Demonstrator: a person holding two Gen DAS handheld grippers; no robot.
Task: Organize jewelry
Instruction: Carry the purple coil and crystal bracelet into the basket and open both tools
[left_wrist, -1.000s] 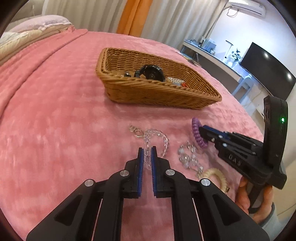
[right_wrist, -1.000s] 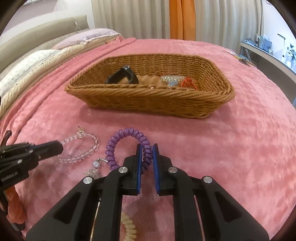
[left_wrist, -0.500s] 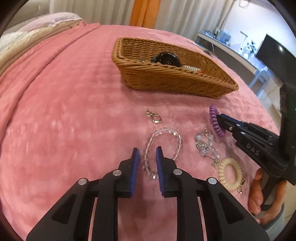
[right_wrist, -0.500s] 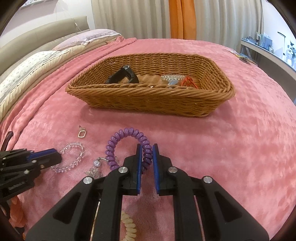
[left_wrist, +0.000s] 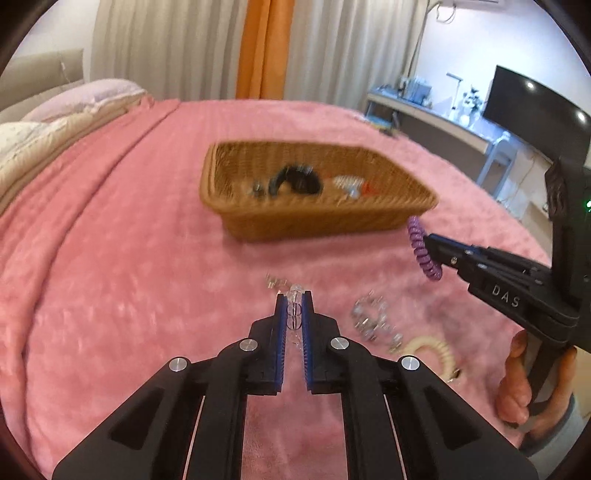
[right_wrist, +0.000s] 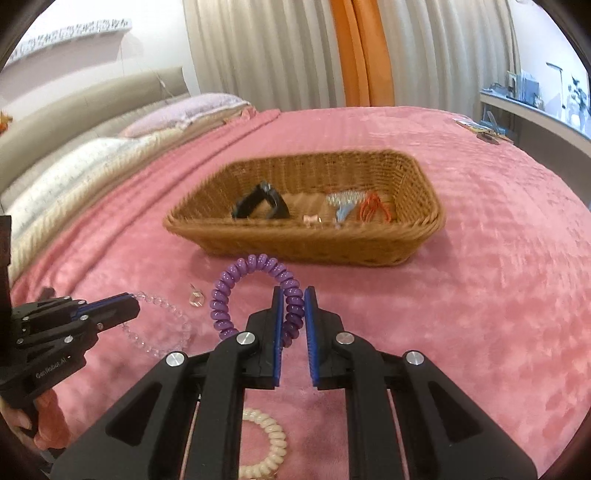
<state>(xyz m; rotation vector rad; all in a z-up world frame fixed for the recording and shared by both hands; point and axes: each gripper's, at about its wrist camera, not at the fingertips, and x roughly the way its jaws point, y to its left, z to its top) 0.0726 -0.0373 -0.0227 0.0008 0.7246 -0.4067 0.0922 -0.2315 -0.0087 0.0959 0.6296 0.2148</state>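
My left gripper (left_wrist: 294, 295) has its jaws closing on a clear bead bracelet (left_wrist: 294, 312), which the pads pinch. In the right wrist view the clear bead bracelet (right_wrist: 162, 332) hangs from the left gripper (right_wrist: 132, 305) just above the pink blanket. My right gripper (right_wrist: 294, 295) is shut on a purple coil bracelet (right_wrist: 236, 275), lifted off the bed; the left wrist view shows that purple coil (left_wrist: 423, 251) at the right gripper's tip (left_wrist: 428, 240). A wicker basket (left_wrist: 317, 223) (right_wrist: 303, 245) lies beyond both.
The basket holds a black clip (right_wrist: 260, 203), a silvery piece and an orange item (right_wrist: 373, 208). On the blanket lie a cream coil tie (left_wrist: 432, 347) (right_wrist: 266, 443), a rhinestone piece (left_wrist: 373, 321) and a small clasp charm (right_wrist: 194, 299). Pillows lie left, a desk and screen right.
The left jaws opened around the clear bead bracelet, then closed on it and lifted it. Both grippers have risen, and the basket's inside now shows more.
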